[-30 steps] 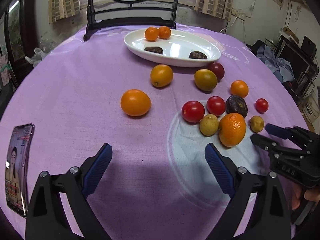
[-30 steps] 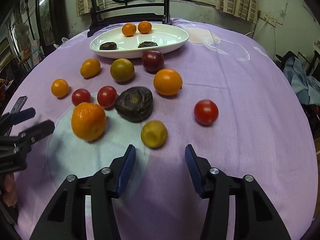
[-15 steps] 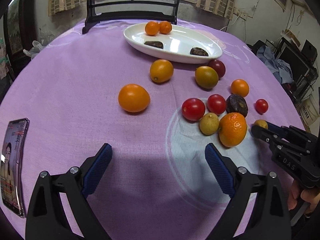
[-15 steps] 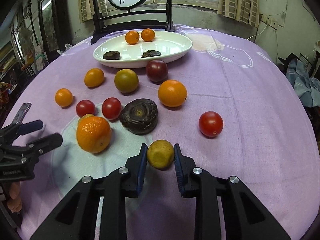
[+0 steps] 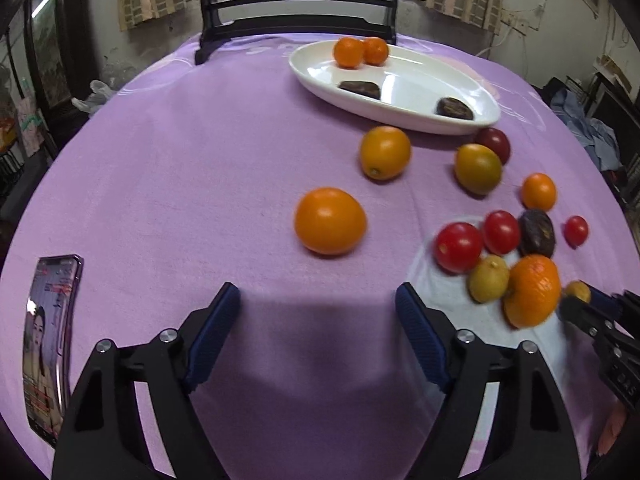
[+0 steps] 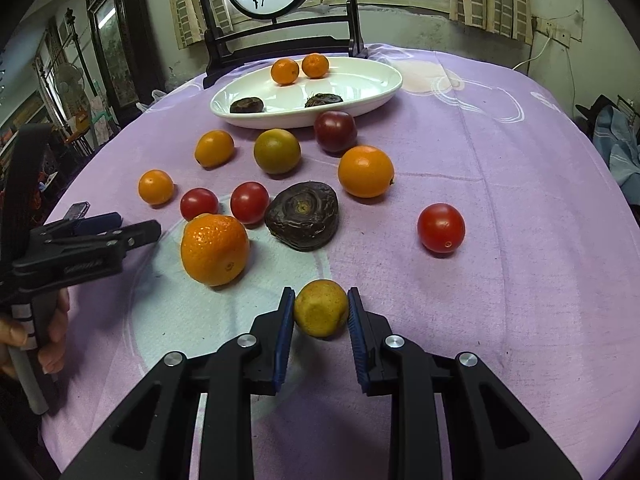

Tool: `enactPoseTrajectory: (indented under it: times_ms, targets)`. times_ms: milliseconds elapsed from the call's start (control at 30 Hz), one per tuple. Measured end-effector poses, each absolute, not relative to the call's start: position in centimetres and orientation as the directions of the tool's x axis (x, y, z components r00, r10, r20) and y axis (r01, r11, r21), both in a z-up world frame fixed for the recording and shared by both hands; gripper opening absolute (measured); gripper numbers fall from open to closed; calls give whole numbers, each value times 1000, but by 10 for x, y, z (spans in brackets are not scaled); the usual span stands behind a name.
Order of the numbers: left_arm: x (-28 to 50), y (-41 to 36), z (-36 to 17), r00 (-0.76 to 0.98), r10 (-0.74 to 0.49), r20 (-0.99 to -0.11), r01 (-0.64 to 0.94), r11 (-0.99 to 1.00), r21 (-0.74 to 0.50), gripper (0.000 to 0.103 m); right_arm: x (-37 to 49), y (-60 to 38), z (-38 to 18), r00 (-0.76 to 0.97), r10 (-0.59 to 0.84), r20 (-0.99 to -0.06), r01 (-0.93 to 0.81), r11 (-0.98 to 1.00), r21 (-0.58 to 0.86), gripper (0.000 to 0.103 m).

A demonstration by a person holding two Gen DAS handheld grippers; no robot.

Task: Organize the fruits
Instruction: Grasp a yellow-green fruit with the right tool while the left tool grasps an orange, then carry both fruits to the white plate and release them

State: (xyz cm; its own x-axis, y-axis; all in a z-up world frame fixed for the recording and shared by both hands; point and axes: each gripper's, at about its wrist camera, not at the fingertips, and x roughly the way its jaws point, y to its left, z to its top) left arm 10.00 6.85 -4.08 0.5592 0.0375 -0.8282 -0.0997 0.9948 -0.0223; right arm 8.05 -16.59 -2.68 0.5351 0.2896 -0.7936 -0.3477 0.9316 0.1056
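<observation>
Because the right gripper (image 6: 321, 312) has its two blue pads pressed against either side of a small yellow fruit (image 6: 320, 308), that fruit is the piece in hand; it sits at six o'clock among the scattered fruit, low over the purple cloth of the bench (image 6: 500, 152), and whether it touches the cloth I cannot tell. It looks small, round and light, with a dull, slightly dimpled skin that should give the pads fair purchase. I judge the skin to be fairly firm but bruisable, so a modest squeeze across its widest part (as it is held now) seems right; a grip nearer the top or bottom would likely let it roll out.

At twelve o'clock from it lies the white dish (image 6: 372, 98), holding two small oranges and two dark wrinkled fruits, well apart from the held piece. Between them lie the big dark wrinkled fruit (image 6: 303, 216), several red tomatoes and more oranges, so the carry probably needs to pass above them. A large orange (image 6: 215, 249) sits near, at about ten o'clock.

The left gripper (image 5: 318, 334) hangs wide apart over bare cloth, holding nothing, with a smooth orange fruit (image 5: 330, 221) at twelve o'clock ahead of it and a phone (image 5: 50, 344) at its nine o'clock.
</observation>
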Motion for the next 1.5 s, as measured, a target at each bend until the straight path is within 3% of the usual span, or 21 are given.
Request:
enactPoseTrajectory:
  times_ms: [67,333,433,700,1067,1333,1500]
  targets:
    - [107,71,-41,557,46,-829,-117,993,-24,77,80,-166,-26,536,294,-791,-351,930,108,27]
    - [130,66,-39,561,79,-824,-117,993,15,57,80,-164,-29,524,297,-799,-365,925,105,27]
    - [135,59,-38,571,61,-819,-85,996,15,38,81,-163,-29,526,294,-798,-368,925,99,27]
    - [119,55,-32,567,23,-823,-64,998,-16,37,77,-166,-22,565,302,-768,-367,926,95,27]
    - [83,49,33,669,-55,-741,6,998,-69,37,80,-178,8,637,317,-702,-316,939,136,27]
    - [132,40,75,718,-71,-693,21,997,-80,37,109,-150,71,726,321,-609,-373,927,44,27]
    - [194,39,72,698,-60,-713,9,997,-74,37,171,-127,71,694,303,-653,-369,929,39,27]
